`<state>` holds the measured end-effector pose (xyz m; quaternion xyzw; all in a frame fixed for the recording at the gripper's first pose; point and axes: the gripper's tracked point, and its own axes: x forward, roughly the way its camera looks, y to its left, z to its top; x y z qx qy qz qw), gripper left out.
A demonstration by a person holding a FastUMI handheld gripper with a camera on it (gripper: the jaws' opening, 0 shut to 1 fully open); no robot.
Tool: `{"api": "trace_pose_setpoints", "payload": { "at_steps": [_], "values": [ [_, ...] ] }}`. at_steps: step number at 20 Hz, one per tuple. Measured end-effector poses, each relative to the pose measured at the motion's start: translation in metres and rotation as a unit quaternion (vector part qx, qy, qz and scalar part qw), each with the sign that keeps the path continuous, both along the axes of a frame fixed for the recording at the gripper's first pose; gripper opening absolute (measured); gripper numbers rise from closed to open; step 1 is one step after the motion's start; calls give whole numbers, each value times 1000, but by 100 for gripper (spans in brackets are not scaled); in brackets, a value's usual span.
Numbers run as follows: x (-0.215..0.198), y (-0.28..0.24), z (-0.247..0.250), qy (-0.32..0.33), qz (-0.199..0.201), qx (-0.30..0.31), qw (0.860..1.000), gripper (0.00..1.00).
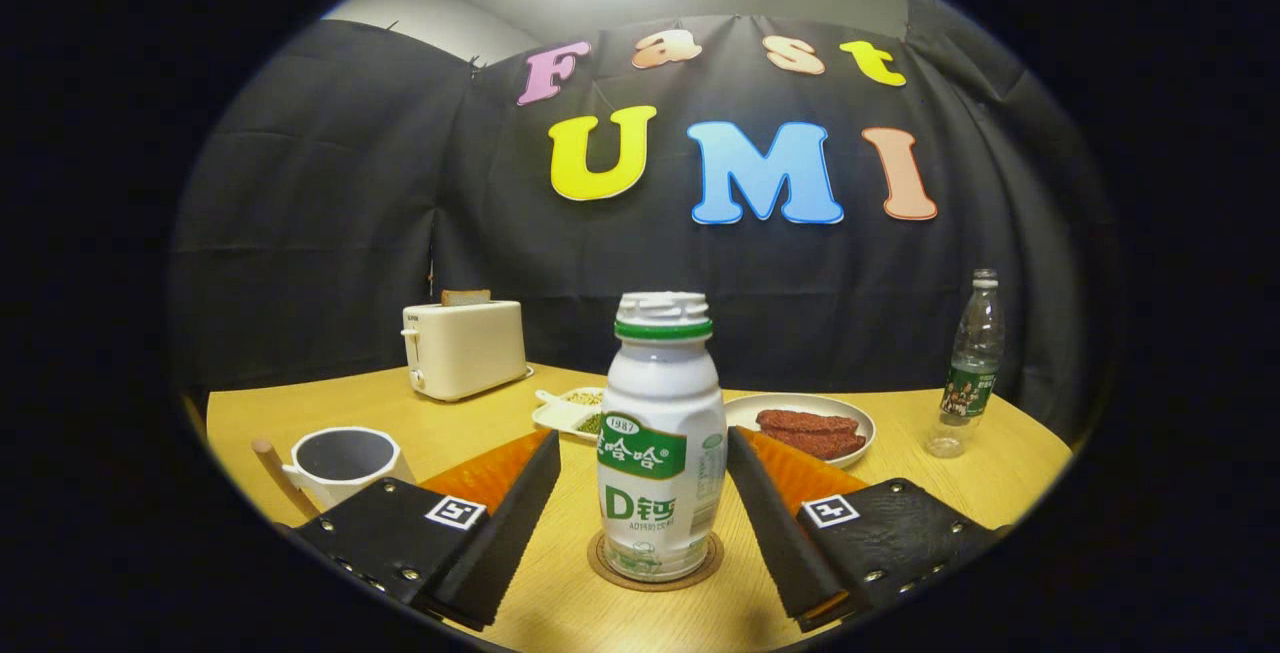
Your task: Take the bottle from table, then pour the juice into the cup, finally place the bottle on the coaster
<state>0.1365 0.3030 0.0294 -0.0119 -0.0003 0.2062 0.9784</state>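
Between the jaws, upright: white bottle [661,443] w/ green band under its cap, standing on a round brown coaster [655,573]. Gripper [643,508] jaws spread apart, one finger each side of the bottle; can't tell if the tips touch it, looks like a thin gap both sides. Cup [343,461], white w/ a wooden handle, sits just beyond the left finger. Further beyond on the wooden table [1000,478]: cream toaster [465,347] w/ a slice in it off to the left, small white dish [570,409] behind the bottle, plate [805,425] w/ reddish-brown strips beyond the right finger, clear water bottle [970,365] well apart to the right.
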Motion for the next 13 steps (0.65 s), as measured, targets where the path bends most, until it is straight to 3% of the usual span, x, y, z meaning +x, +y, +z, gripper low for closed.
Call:
{"api": "trace_pose_setpoints", "payload": {
  "at_steps": [8, 13],
  "values": [
    [-42, -2, 94, -109, -26, -23, 993, 98],
    [-73, -8, 148, -151, -21, -12, 988, 97]
  ]
}}
